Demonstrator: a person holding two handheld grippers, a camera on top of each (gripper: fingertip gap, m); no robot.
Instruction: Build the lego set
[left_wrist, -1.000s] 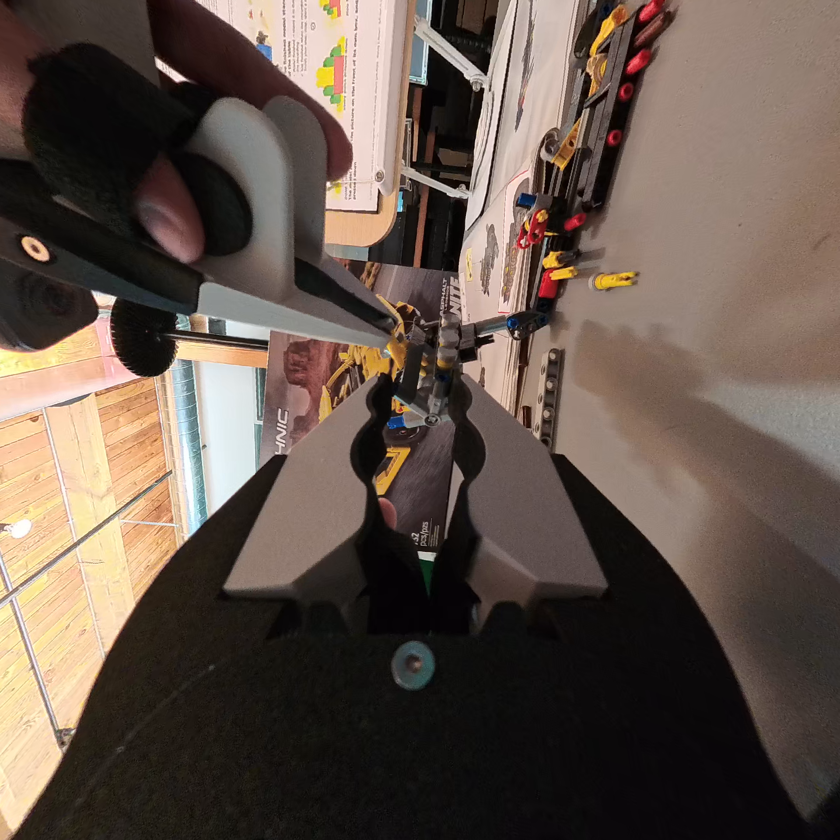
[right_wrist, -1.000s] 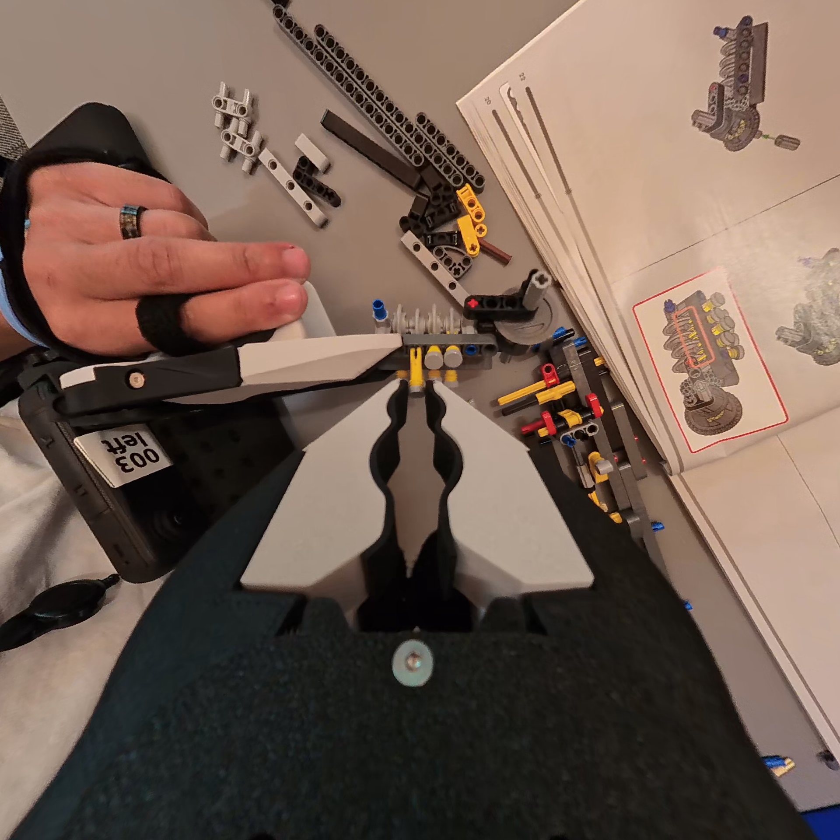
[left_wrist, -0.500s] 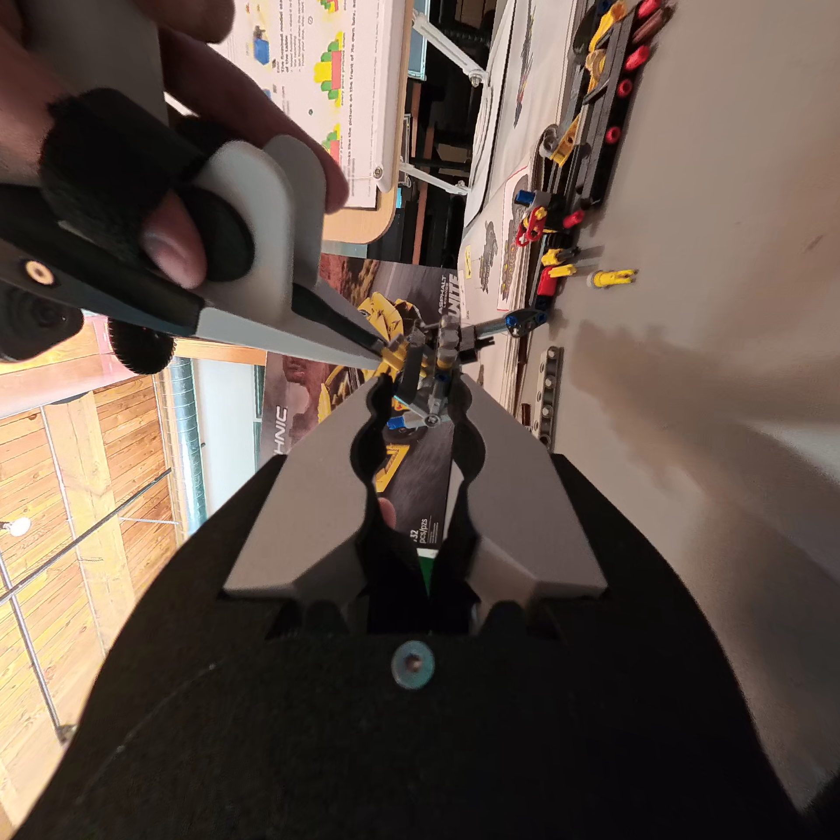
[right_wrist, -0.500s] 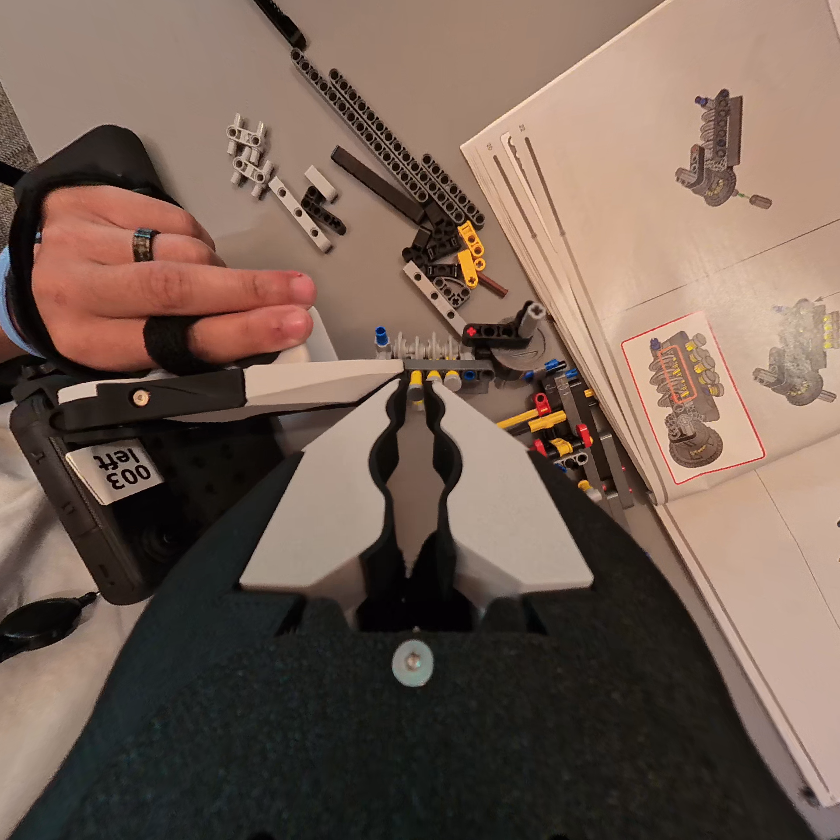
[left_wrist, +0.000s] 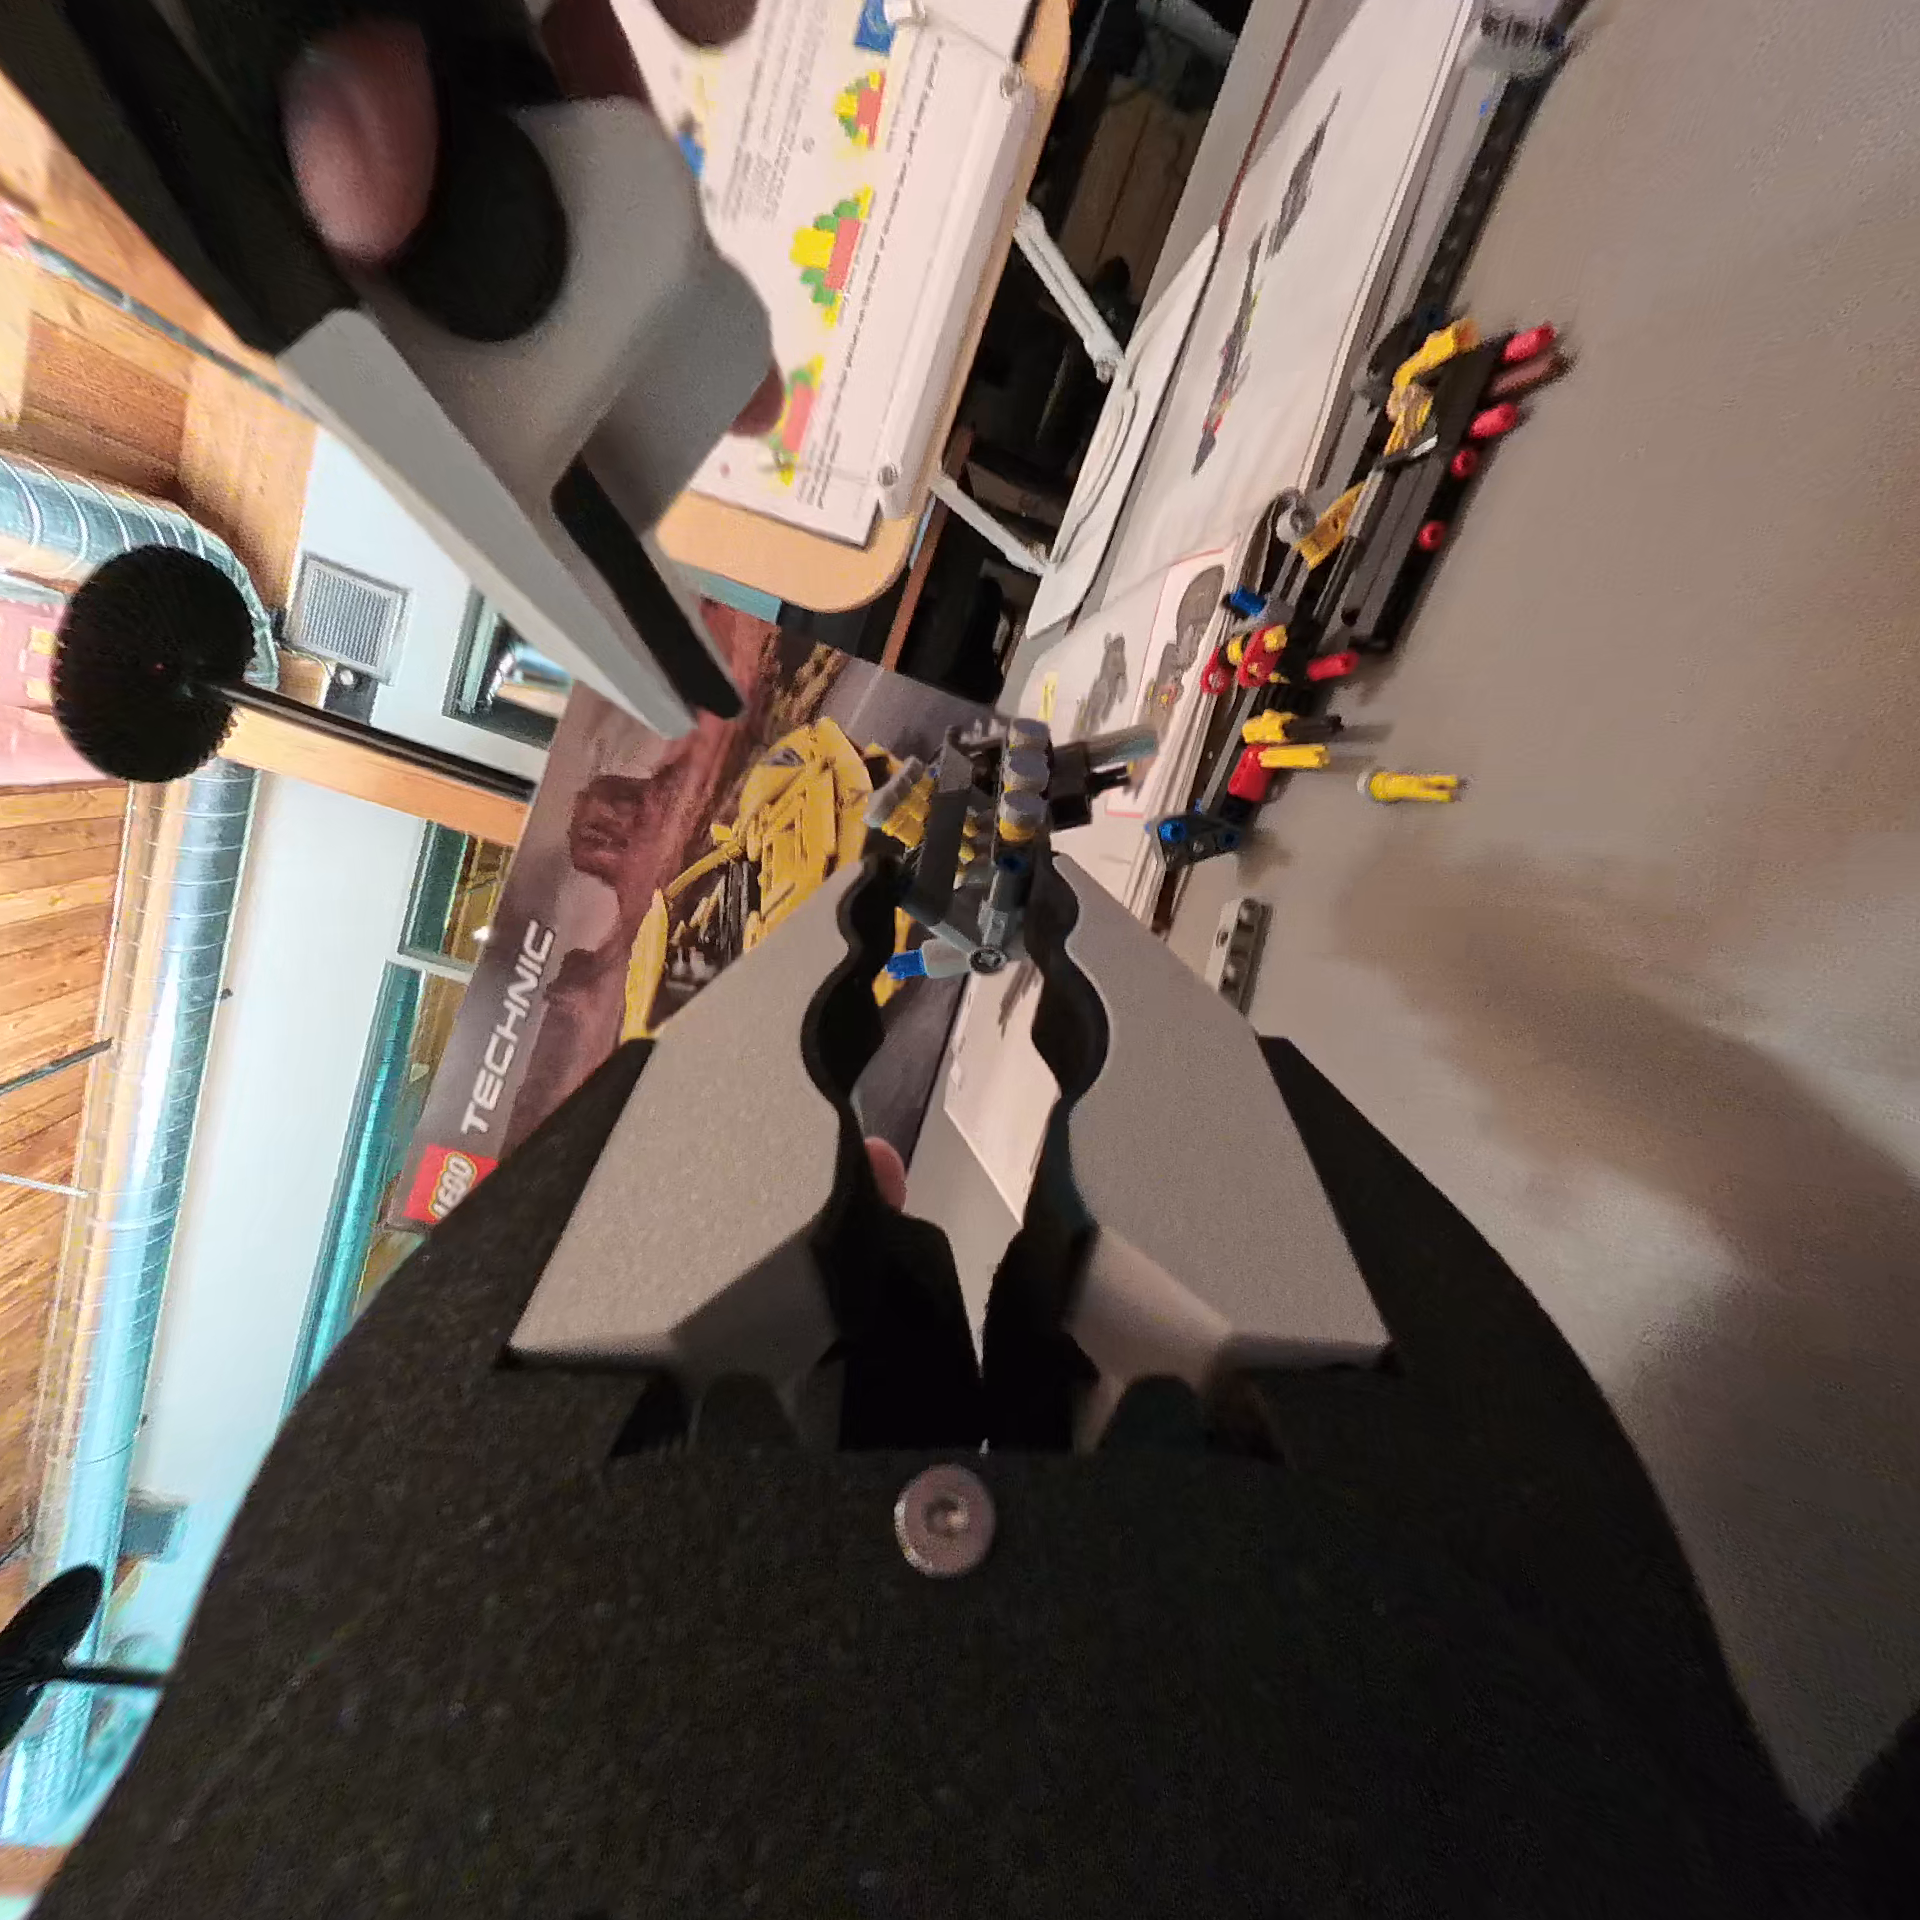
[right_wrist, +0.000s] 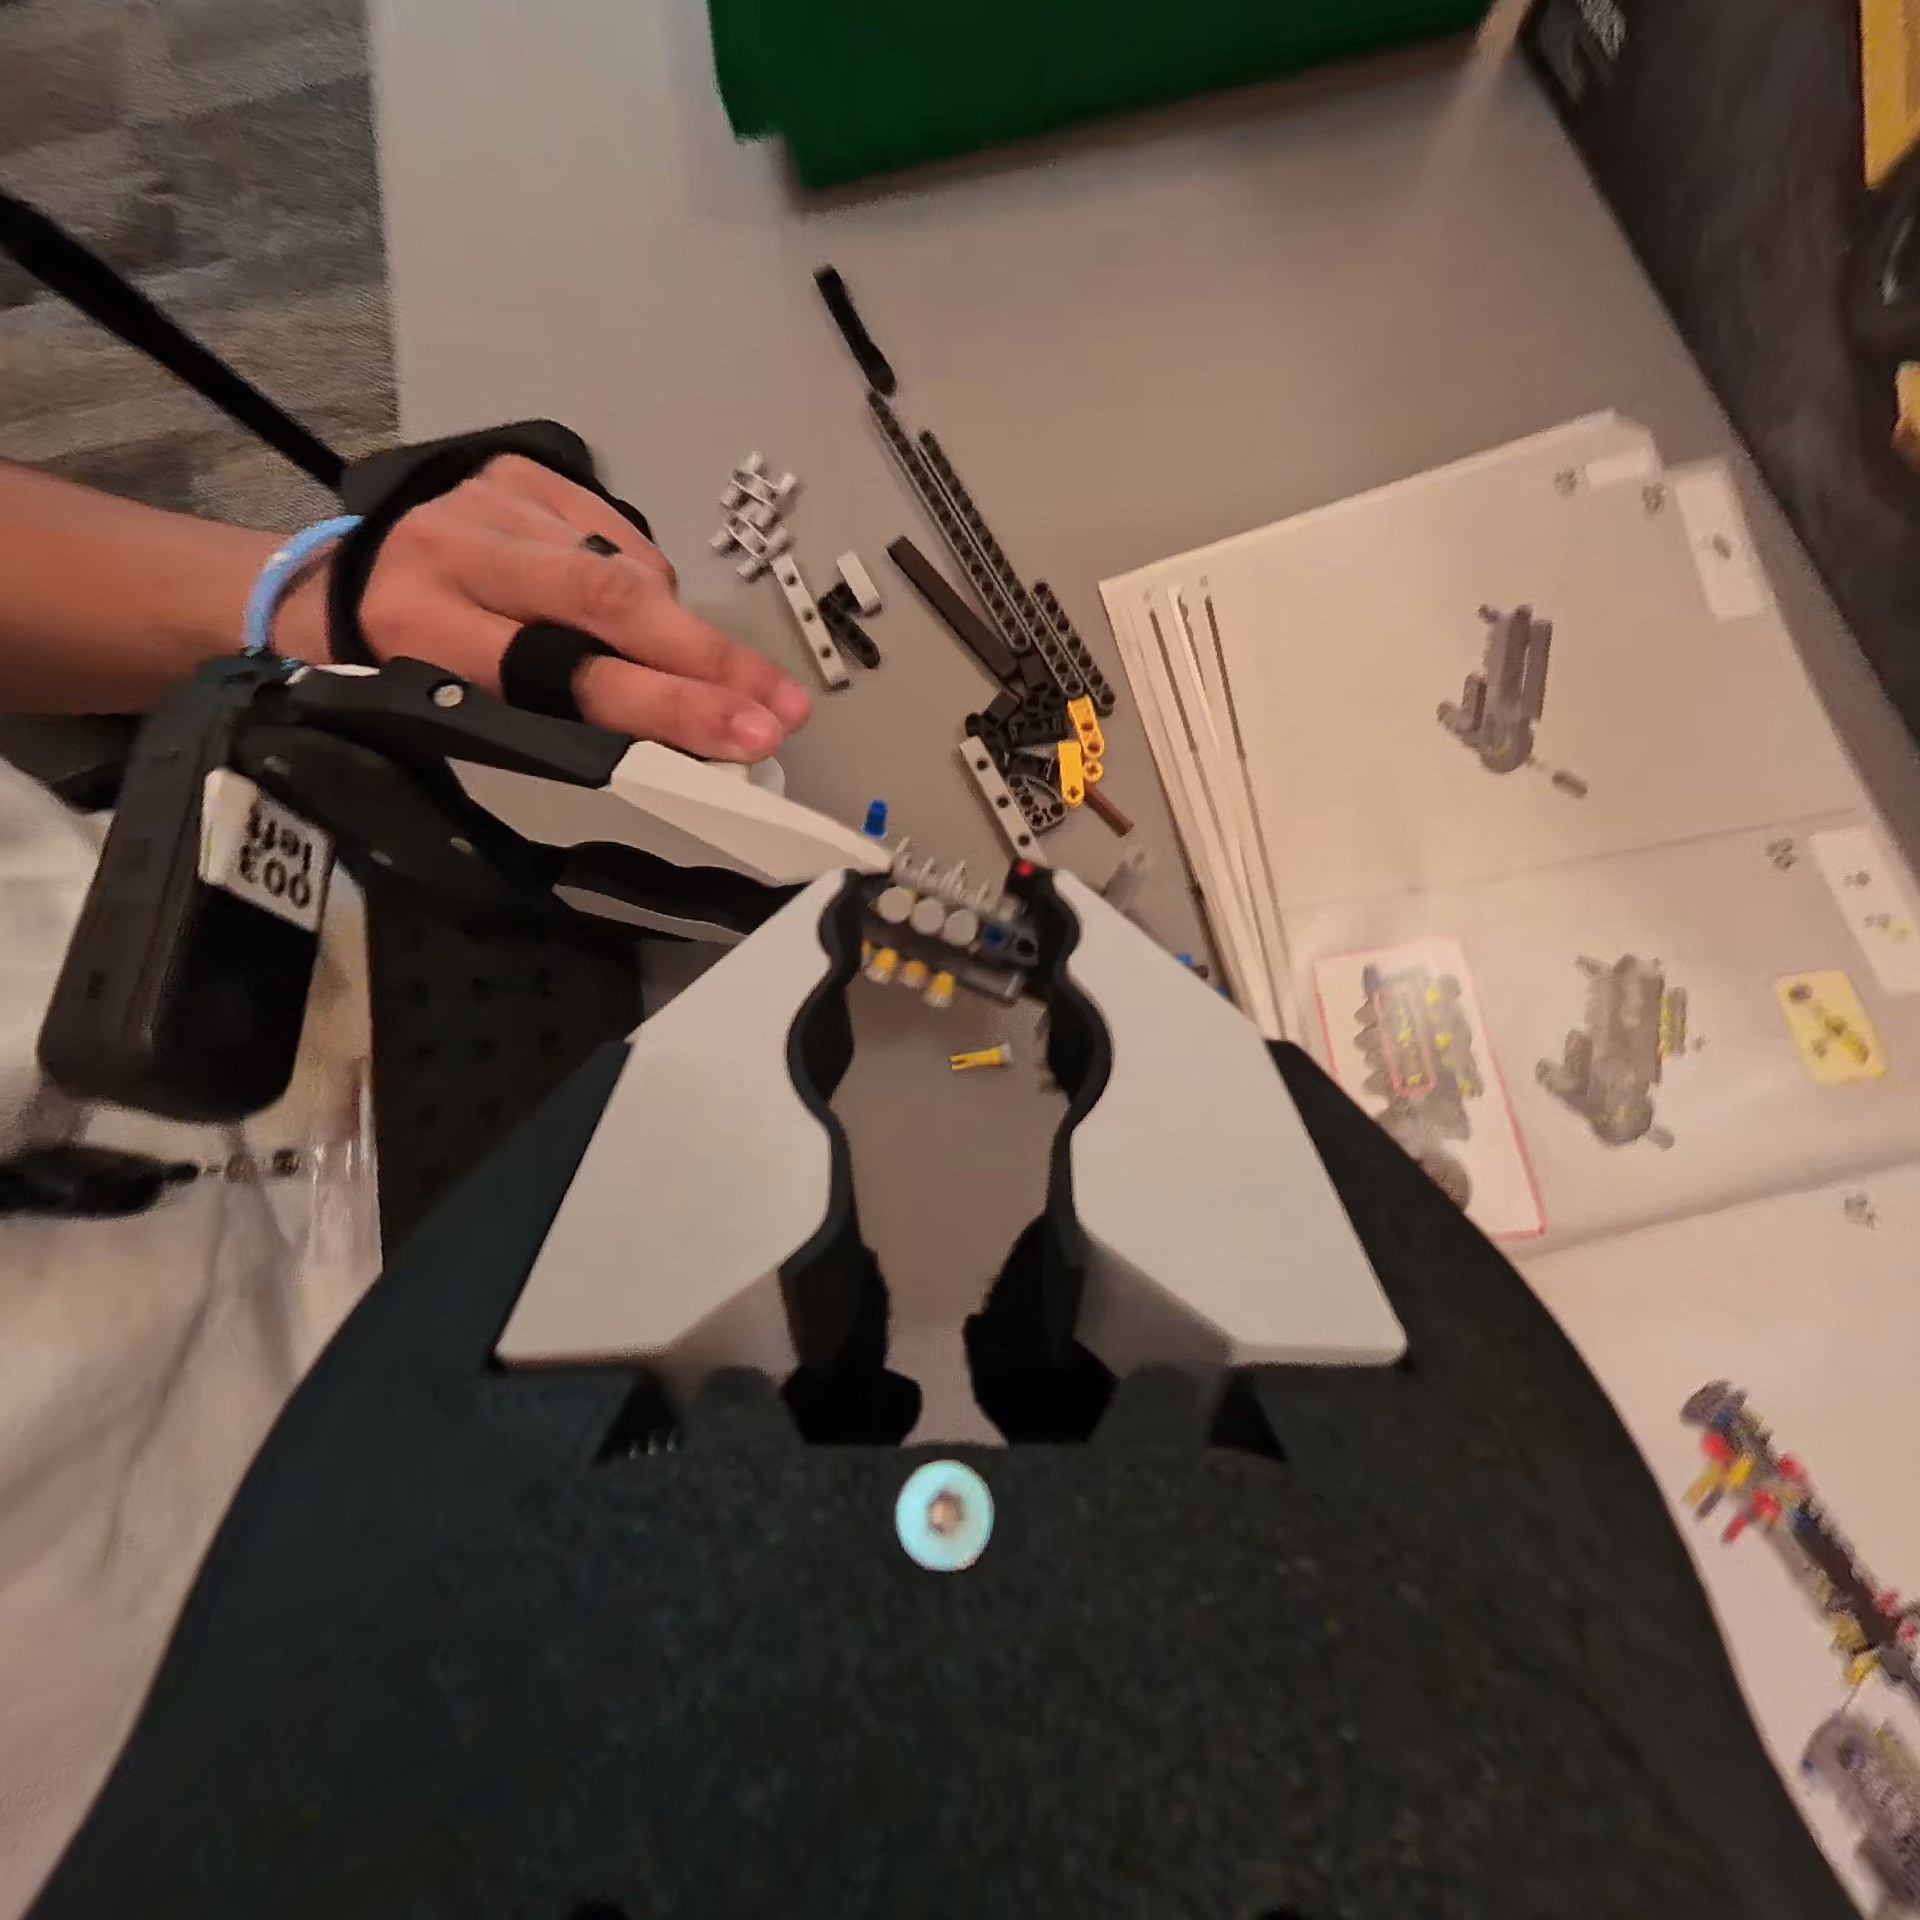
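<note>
The small engine assembly (left_wrist: 977, 831), a dark grey block with grey cylinder tops and yellow and blue pins, is up off the counter (left_wrist: 1662, 727), pinched at its near end between the tips of the left tool (left_wrist: 961, 914), whose jaws are closed on it with only the block's width between them. Half a second ago the right tool (right_wrist: 951, 935) sat nearly shut against a yellow pin at the assembly's underside; now its jaws are spread well apart and it has pulled up and back. In the right wrist view the block lies between its tips, while the left wrist view shows those tips clear of the block, so it seems to grip nothing. A loose yellow pin (right_wrist: 980, 1058) lies on the counter below. I judge the pin press finished, or abandoned; which of the two is not readable through the blur.

Around this, black beams (right_wrist: 997, 582) and small grey connectors (right_wrist: 753, 509) lie beyond the person's left hand (right_wrist: 561, 613). The open instruction booklet (right_wrist: 1455, 727) is to the right, a larger sub-assembly with red and yellow pins (left_wrist: 1351, 623) beside it, and the set's box (left_wrist: 644, 914) stands beyond.
</note>
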